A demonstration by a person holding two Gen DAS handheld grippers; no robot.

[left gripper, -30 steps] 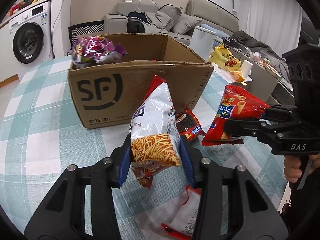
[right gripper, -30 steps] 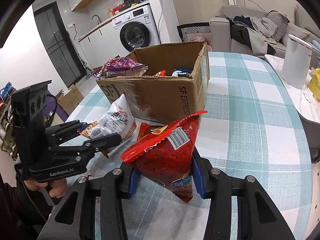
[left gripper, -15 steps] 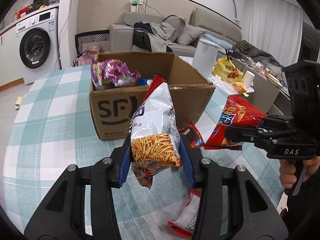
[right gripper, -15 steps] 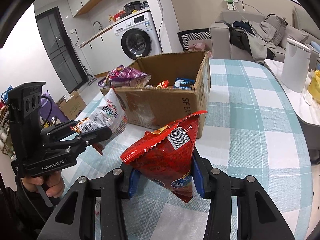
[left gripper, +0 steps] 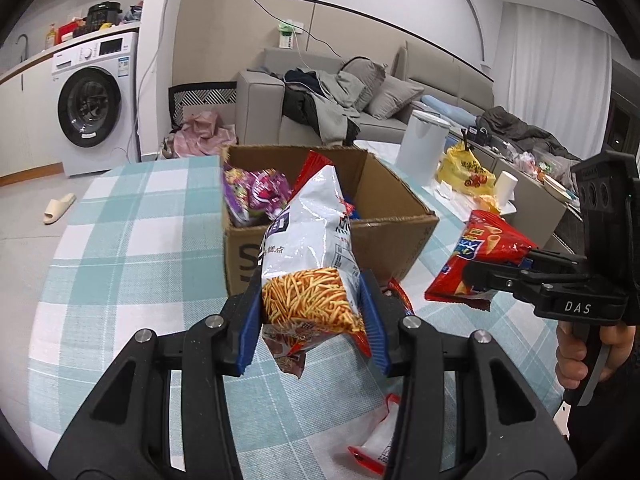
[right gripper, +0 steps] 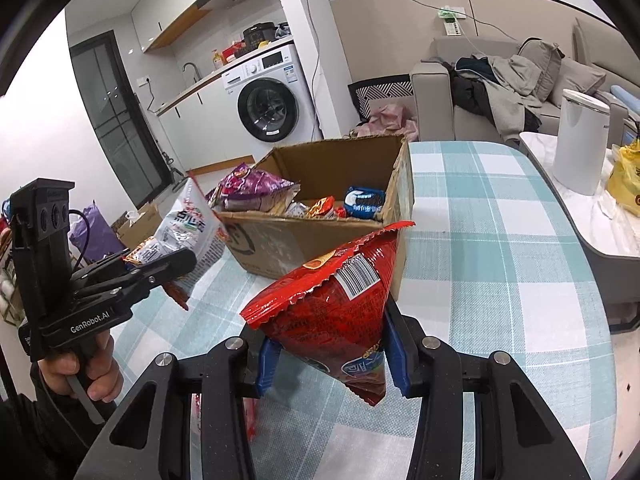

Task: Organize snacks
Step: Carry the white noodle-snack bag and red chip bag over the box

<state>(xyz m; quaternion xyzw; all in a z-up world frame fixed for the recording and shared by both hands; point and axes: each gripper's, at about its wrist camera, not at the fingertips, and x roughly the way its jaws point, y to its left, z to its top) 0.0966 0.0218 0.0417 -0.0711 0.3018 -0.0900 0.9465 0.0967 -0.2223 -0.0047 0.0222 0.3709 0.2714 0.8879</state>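
My left gripper (left gripper: 314,320) is shut on a white bag of stick snacks (left gripper: 310,248) and holds it above the table, in front of the open cardboard box (left gripper: 400,236). My right gripper (right gripper: 330,354) is shut on a red chip bag (right gripper: 332,304), also in the air near the box (right gripper: 280,240). In the left wrist view the red bag (left gripper: 484,252) hangs to the right of the box. In the right wrist view the white bag (right gripper: 186,220) hangs left of the box. The box holds a purple bag (right gripper: 256,188) and several small snack packs.
A red and white packet (left gripper: 376,444) lies on the checked tablecloth (left gripper: 120,280) below the left gripper. Another red packet (left gripper: 400,294) lies by the box's near corner. A white bin (right gripper: 580,140) and a yellow bag (right gripper: 626,176) stand beyond the table's right edge.
Both grippers have risen with their bags, so the box's inside now shows. The box looks smaller and farther below than before.
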